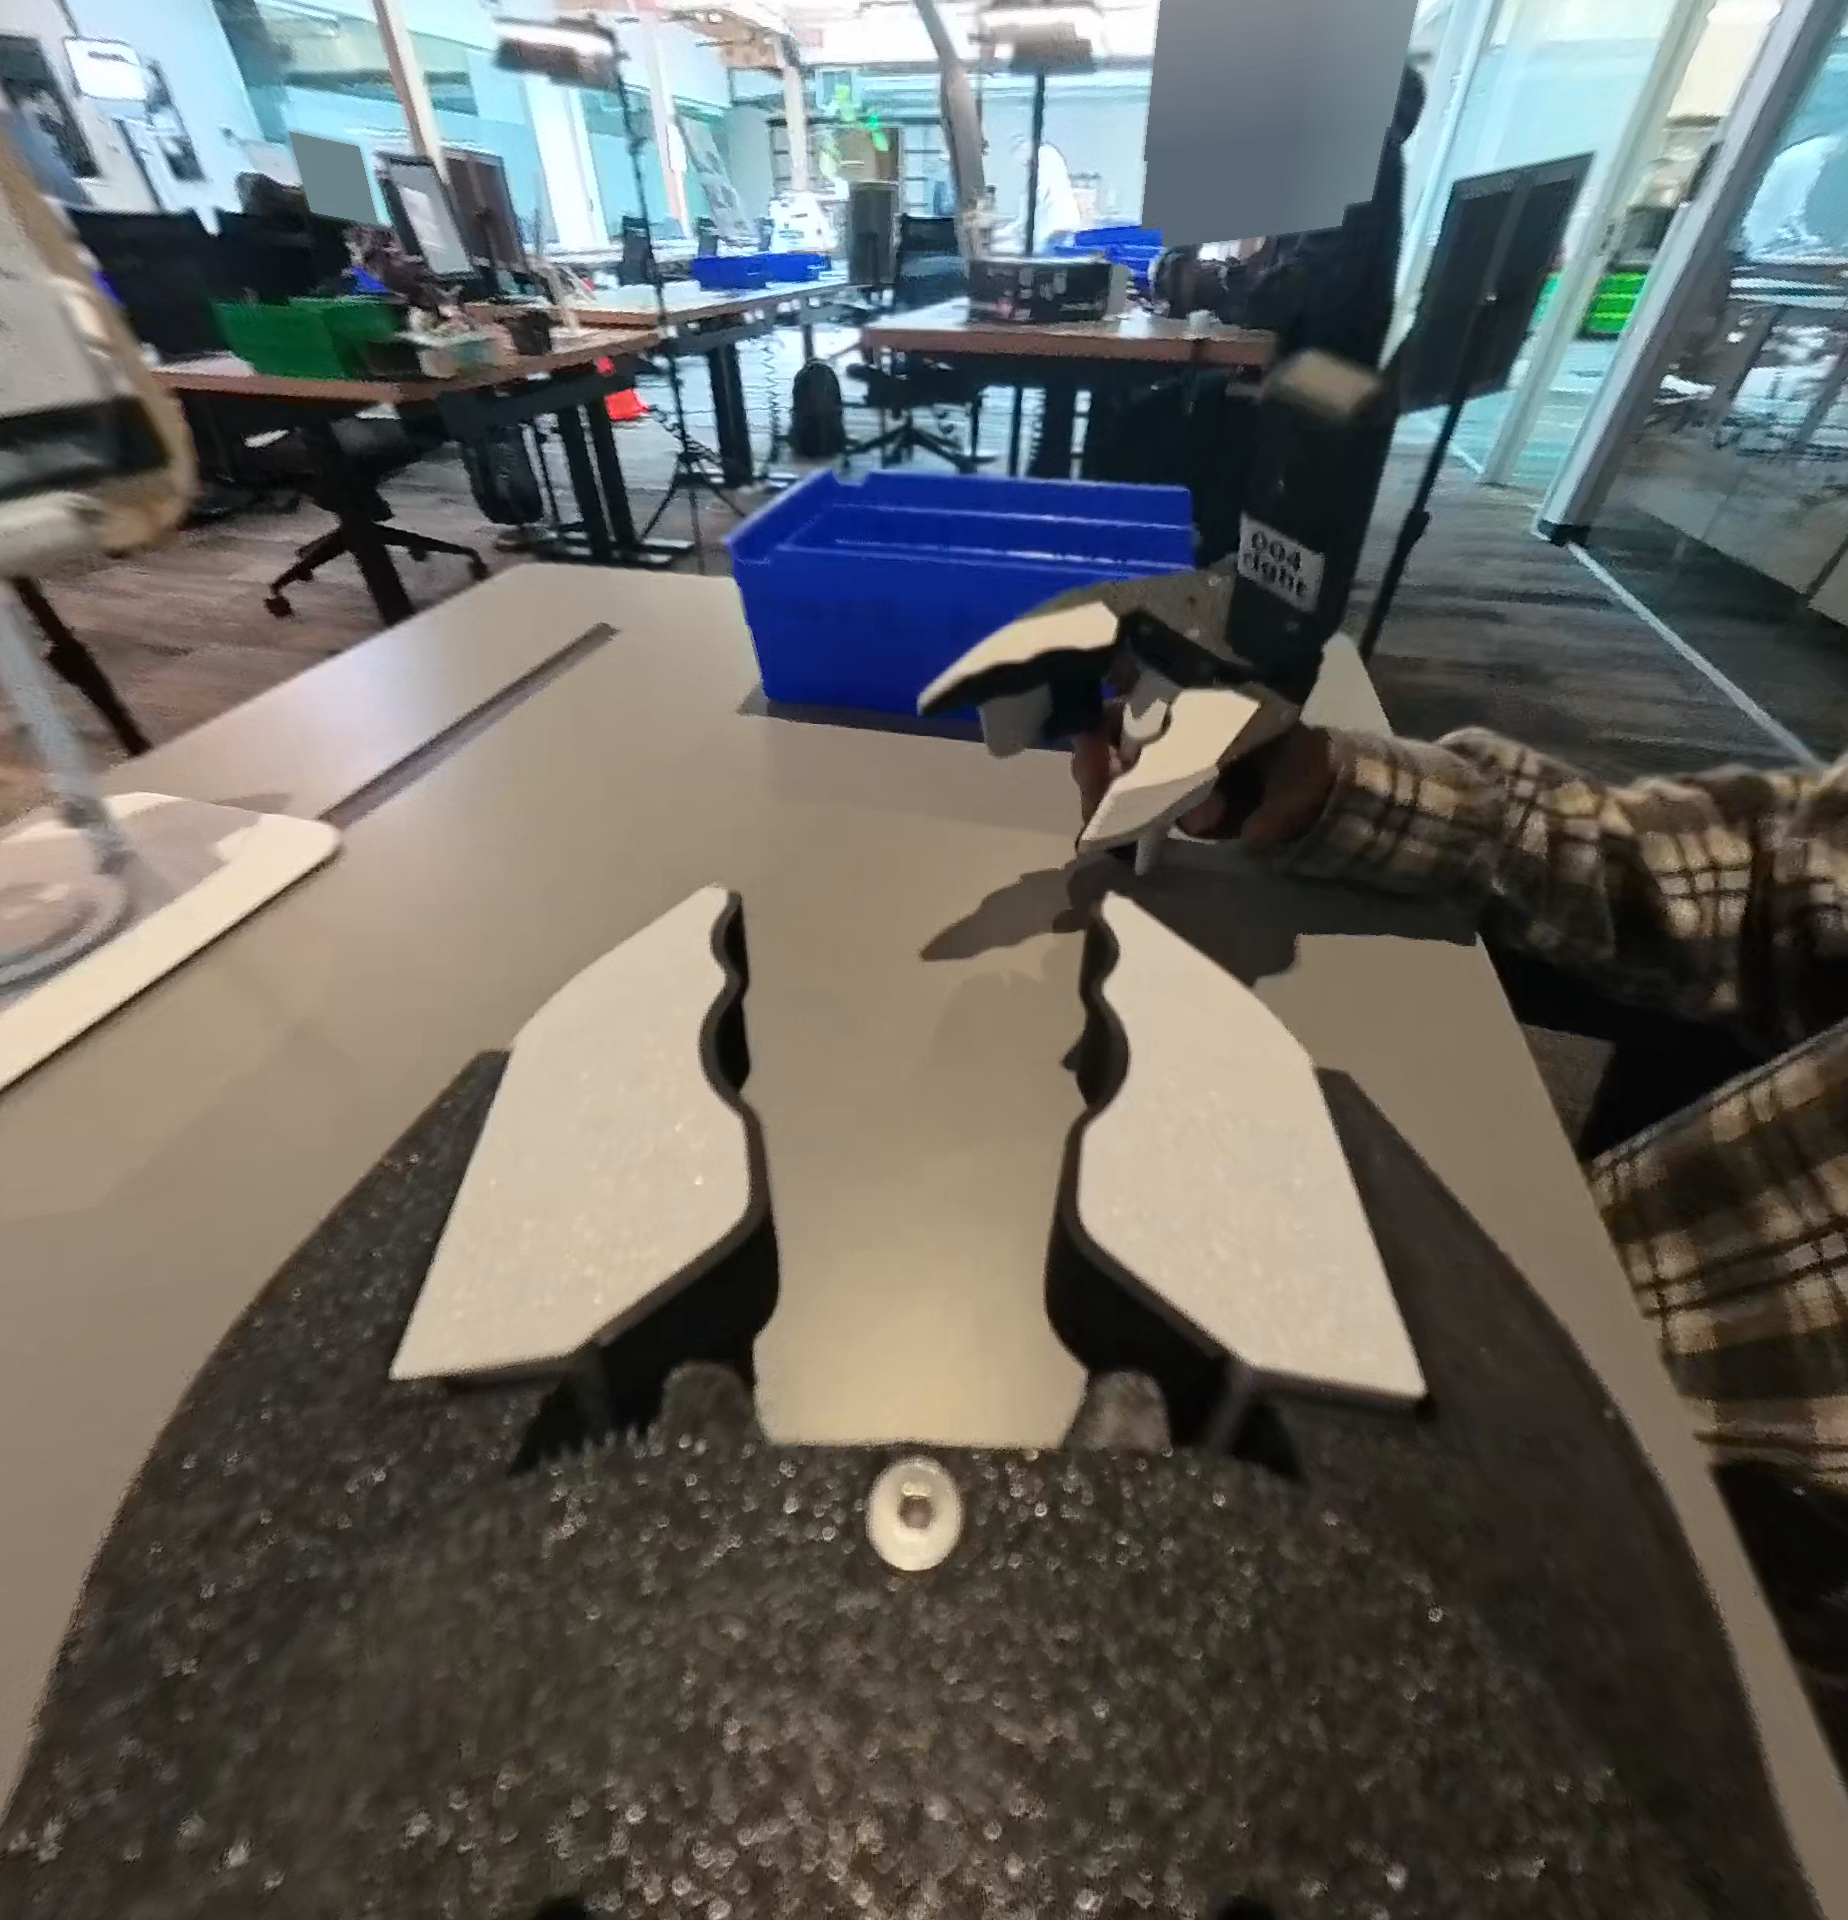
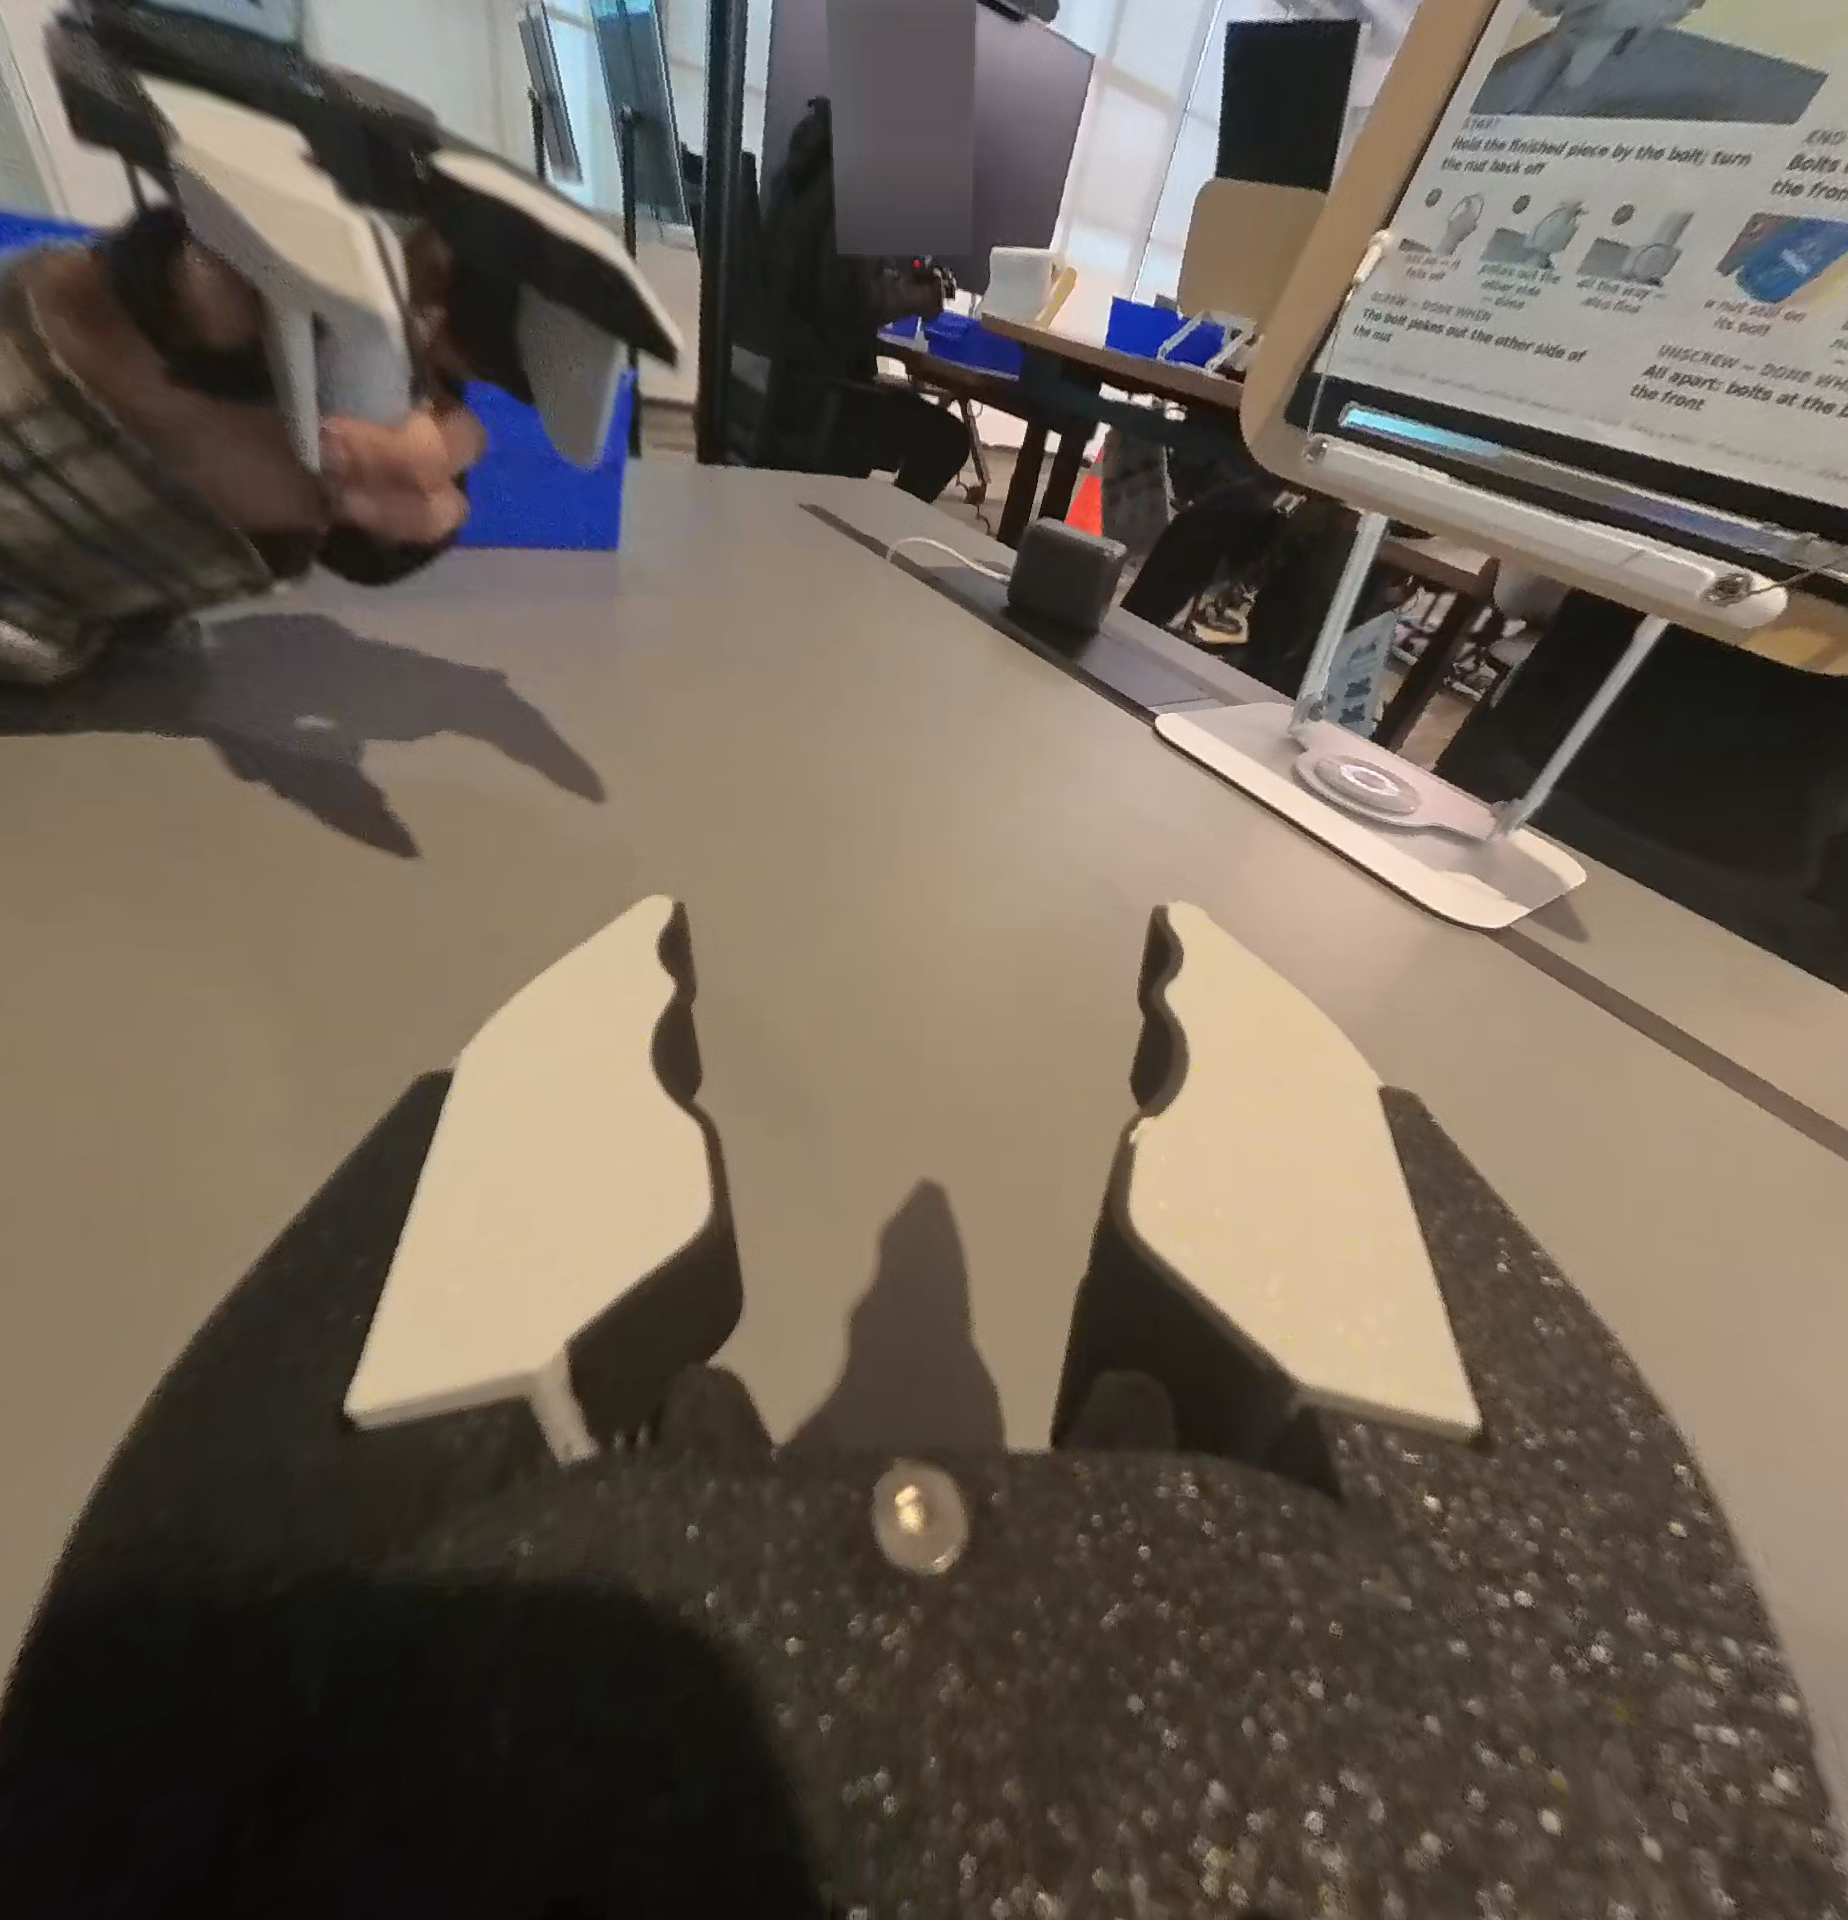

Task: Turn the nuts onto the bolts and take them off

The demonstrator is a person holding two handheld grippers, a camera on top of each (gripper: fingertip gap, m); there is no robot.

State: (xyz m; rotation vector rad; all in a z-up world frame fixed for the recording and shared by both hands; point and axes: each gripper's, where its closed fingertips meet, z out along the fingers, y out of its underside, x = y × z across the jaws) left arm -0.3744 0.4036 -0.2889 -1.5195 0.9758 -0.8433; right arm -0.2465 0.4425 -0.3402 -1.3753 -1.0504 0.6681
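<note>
Both hand-held grippers, left [image 1: 915,914] and right [image 2: 915,914], hover wide apart and empty over the grey surface [image 1: 587,831]. Blue bin [image 1: 961,582] at its far edge, office desks [image 1: 1055,343] behind. Can't spot nuts or bolts anywhere.

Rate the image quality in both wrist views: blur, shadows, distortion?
Left wrist view: own left claw sharp, far office soft, table edges bowed by the wide lens, right claw casting a hard shadow. Right wrist view: left claw motion-blurred, instruction board soft, right claw crisp.
</note>
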